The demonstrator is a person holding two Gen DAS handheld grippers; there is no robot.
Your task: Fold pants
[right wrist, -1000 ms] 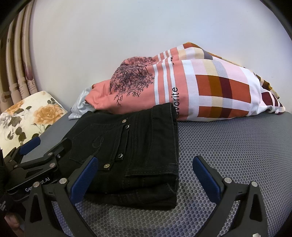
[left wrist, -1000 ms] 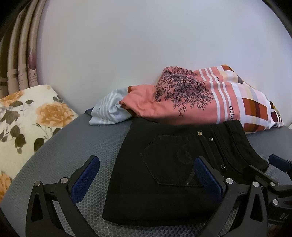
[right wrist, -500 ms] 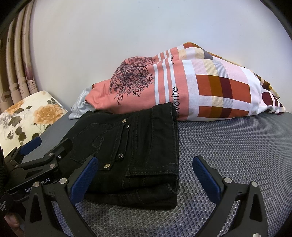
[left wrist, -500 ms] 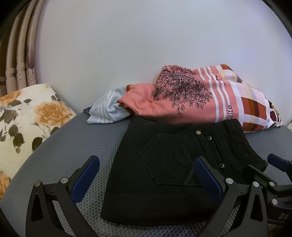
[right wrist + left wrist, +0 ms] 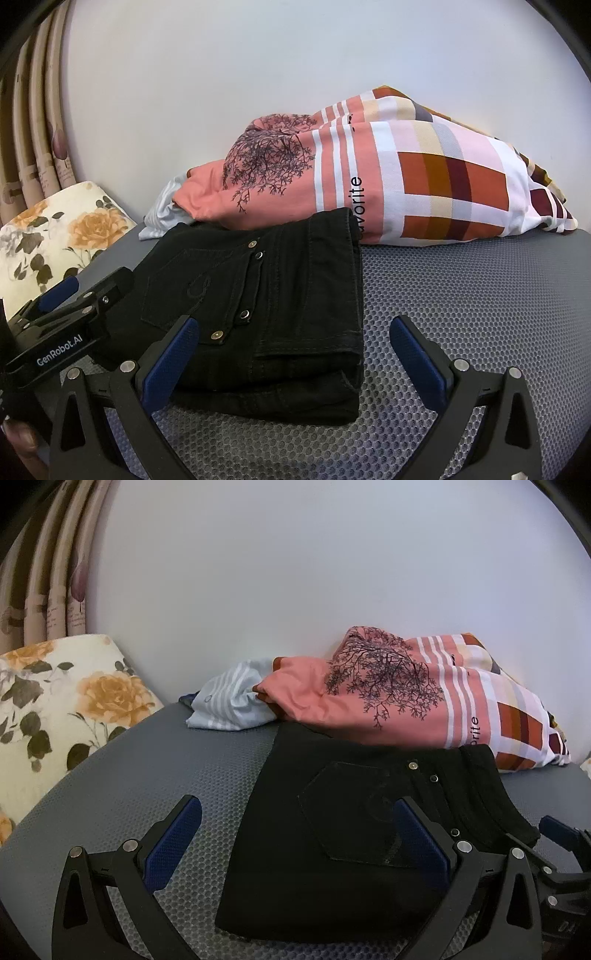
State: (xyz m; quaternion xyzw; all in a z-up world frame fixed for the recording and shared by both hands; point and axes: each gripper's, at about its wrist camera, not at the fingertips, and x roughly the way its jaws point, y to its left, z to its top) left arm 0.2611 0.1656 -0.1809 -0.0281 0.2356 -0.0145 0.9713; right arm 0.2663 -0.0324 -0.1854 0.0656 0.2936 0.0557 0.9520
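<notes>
Wall [image 5: 295, 590]: plain white, behind everything.
Mattress [image 5: 461, 314]: grey honeycomb mesh, everything sits on it.
Curtain [image 5: 48, 590]: beige folds, far left corner.
Pillow [image 5: 424, 177]: pink w/ black tree print, stripes + red/orange checks; lies along wall, touching pants' far edge.
Cushion [image 5: 55, 701]: cream w/ yellow roses, left side, apart from pants.
Striped cloth [image 5: 229, 705]: pale blue/white, bunched at pillow's left end.
Pants [image 5: 266, 302]: black, folded into thick square stack, back pocket + rivets up, flat on mattress centre, in front of pillow.
Left gripper [image 5: 295, 845]: spread wide, empty; right pad over pants, left pad over bare mattress.
Right gripper [image 5: 291, 358]: spread wide, empty, at pants' near right corner.
</notes>
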